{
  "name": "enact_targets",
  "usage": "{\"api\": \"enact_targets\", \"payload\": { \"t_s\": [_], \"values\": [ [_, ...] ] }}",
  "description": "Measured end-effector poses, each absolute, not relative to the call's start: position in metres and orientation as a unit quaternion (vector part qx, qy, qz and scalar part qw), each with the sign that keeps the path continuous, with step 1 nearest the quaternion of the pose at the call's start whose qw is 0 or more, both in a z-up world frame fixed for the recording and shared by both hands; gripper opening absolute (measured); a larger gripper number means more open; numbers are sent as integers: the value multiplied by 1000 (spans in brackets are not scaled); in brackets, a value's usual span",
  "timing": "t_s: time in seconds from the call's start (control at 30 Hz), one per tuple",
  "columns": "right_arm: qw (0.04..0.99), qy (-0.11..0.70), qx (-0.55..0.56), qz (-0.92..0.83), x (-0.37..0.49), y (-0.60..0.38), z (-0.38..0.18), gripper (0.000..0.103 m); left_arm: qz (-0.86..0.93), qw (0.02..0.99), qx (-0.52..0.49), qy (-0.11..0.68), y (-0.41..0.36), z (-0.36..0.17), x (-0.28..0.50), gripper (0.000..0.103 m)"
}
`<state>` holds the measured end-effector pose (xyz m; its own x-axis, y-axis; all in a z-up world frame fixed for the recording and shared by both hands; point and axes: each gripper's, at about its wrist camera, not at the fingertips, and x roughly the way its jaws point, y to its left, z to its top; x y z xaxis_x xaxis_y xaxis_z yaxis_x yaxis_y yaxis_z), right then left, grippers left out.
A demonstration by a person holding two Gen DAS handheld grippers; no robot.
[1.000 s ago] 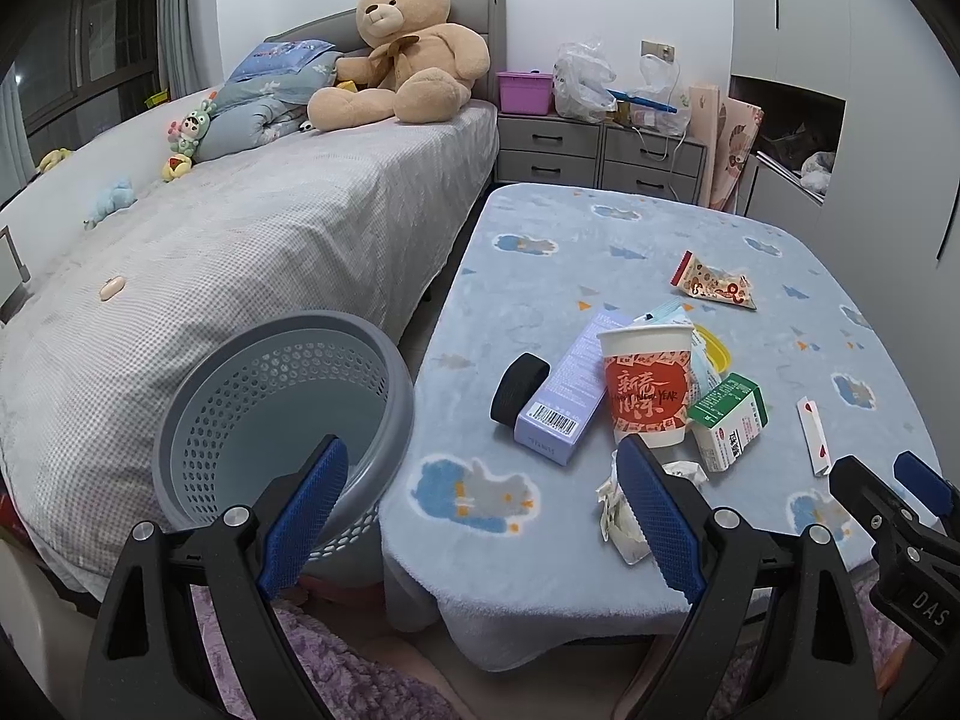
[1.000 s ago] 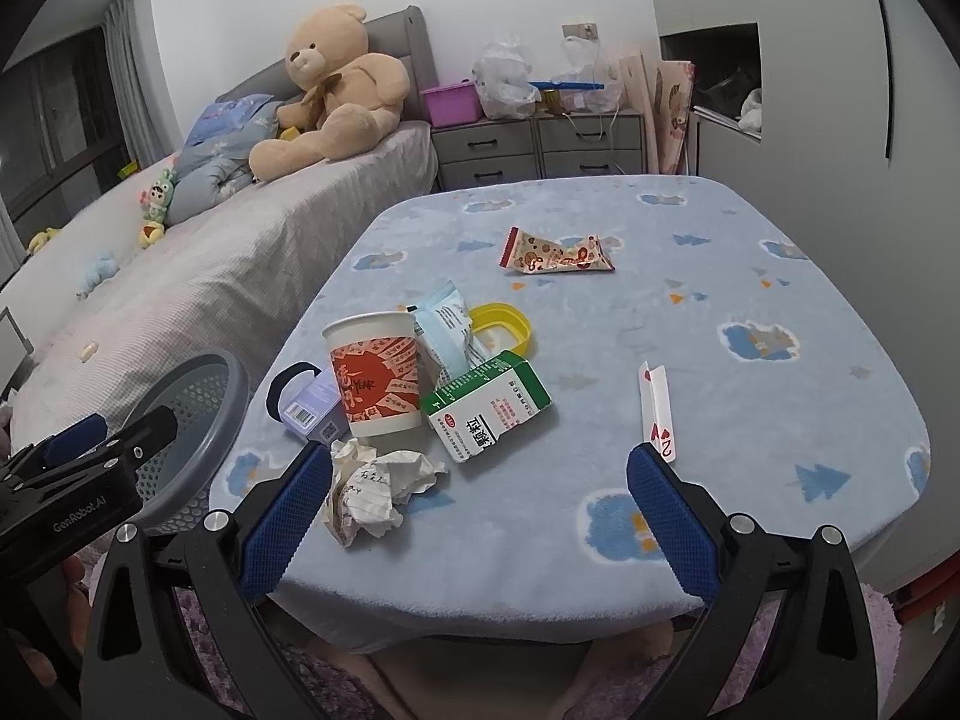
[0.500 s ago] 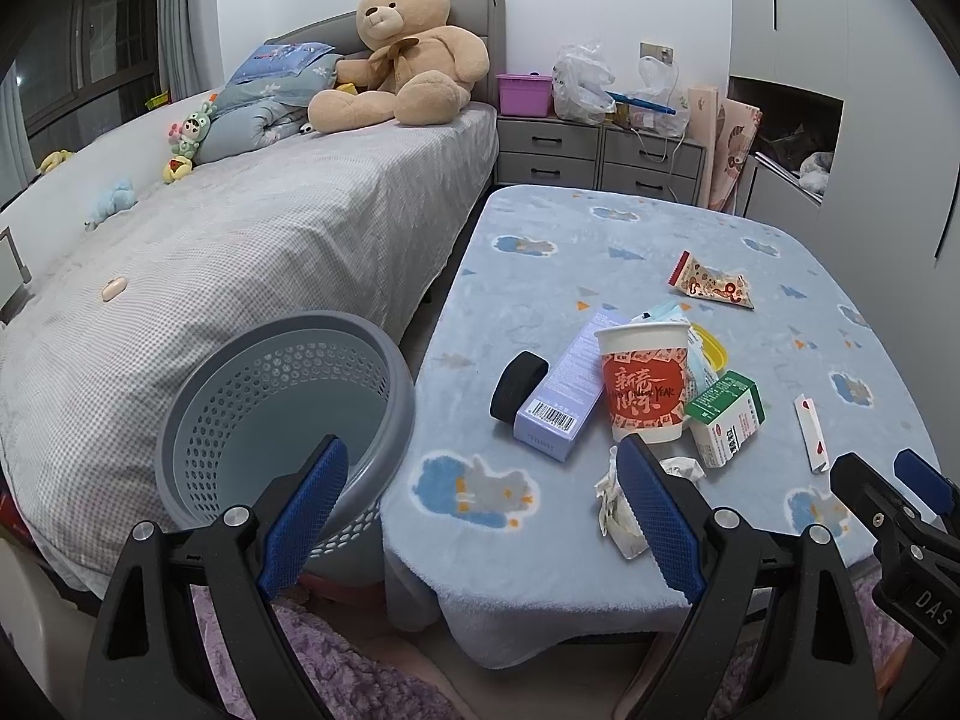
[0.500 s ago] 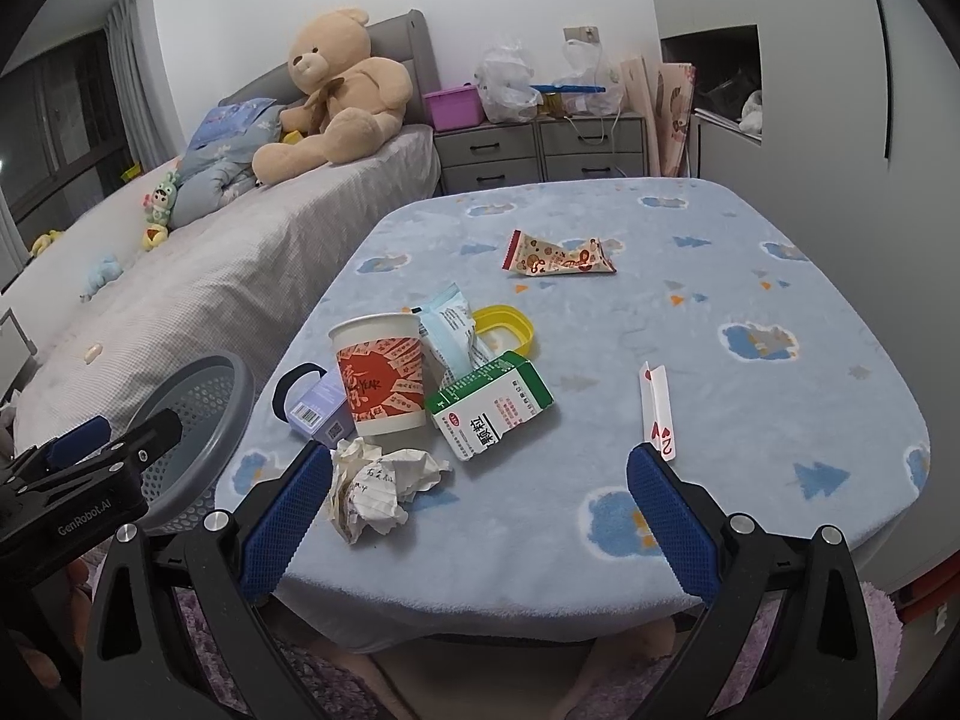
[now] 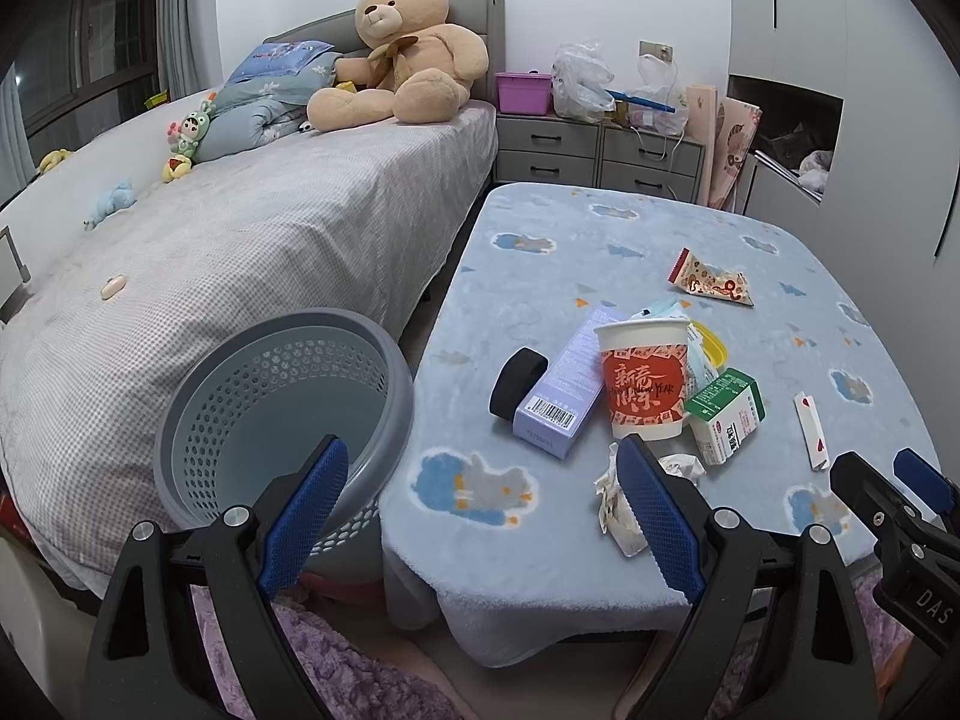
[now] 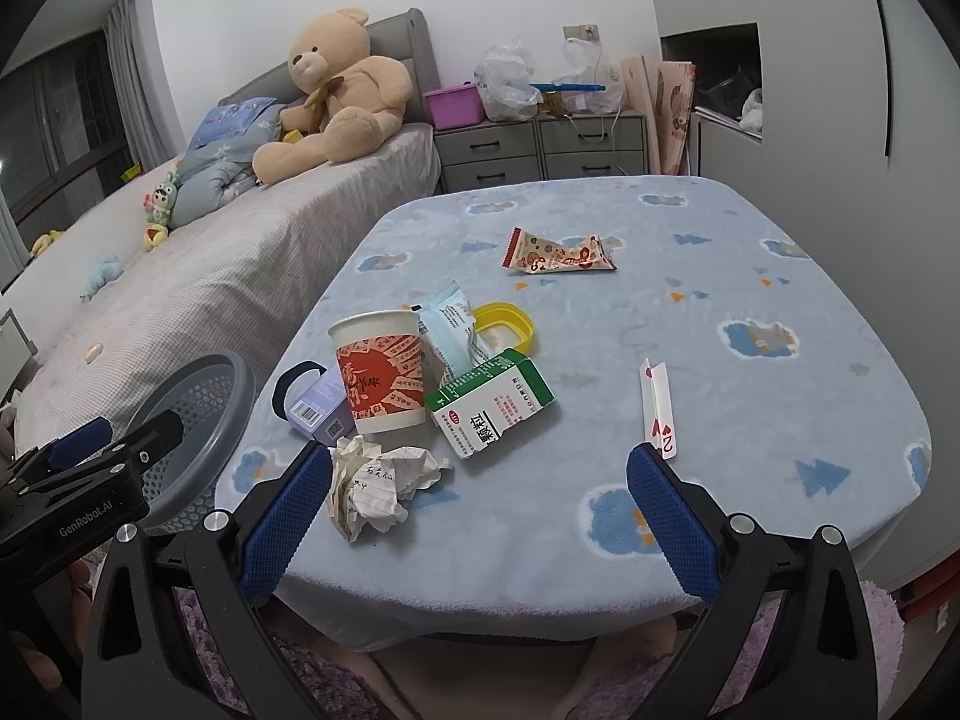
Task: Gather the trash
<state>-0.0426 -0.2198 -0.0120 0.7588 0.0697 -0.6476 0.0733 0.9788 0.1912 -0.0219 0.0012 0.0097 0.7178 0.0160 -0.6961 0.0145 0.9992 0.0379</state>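
Trash lies on a blue-covered table [image 6: 750, 276]: a red paper cup [image 6: 381, 372], a green milk carton [image 6: 492, 402], crumpled paper [image 6: 378, 483], a purple box [image 5: 567, 390], a black band [image 5: 517, 381], a blue wrapper [image 6: 450, 330], a yellow lid [image 6: 504, 324], a snack wrapper [image 6: 558, 252] and a folded card [image 6: 657, 408]. A grey perforated basket [image 5: 282, 408] stands left of the table. My left gripper [image 5: 486, 516] is open near the table's front left corner. My right gripper [image 6: 480, 516] is open at the front edge, empty, just behind the crumpled paper.
A bed [image 5: 240, 240] with a big teddy bear [image 5: 402, 54] and small toys runs along the left. Grey drawers [image 5: 600, 150] with bags stand at the back. A white cabinet [image 6: 810, 120] is on the right. A purple rug [image 6: 876, 618] covers the floor.
Both views have shifted slightly; the trash sits a little farther right in the right wrist view. Both grippers stay open and nothing on the table has moved.
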Motion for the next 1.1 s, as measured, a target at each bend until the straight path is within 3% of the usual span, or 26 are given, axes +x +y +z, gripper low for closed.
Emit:
{"api": "enact_targets", "payload": {
  "t_s": [1.1],
  "values": [
    [928, 359, 101, 2, -37, -216, -23, 97, -1, 924, 20, 383, 1, 0, -24, 87]
  ]
}}
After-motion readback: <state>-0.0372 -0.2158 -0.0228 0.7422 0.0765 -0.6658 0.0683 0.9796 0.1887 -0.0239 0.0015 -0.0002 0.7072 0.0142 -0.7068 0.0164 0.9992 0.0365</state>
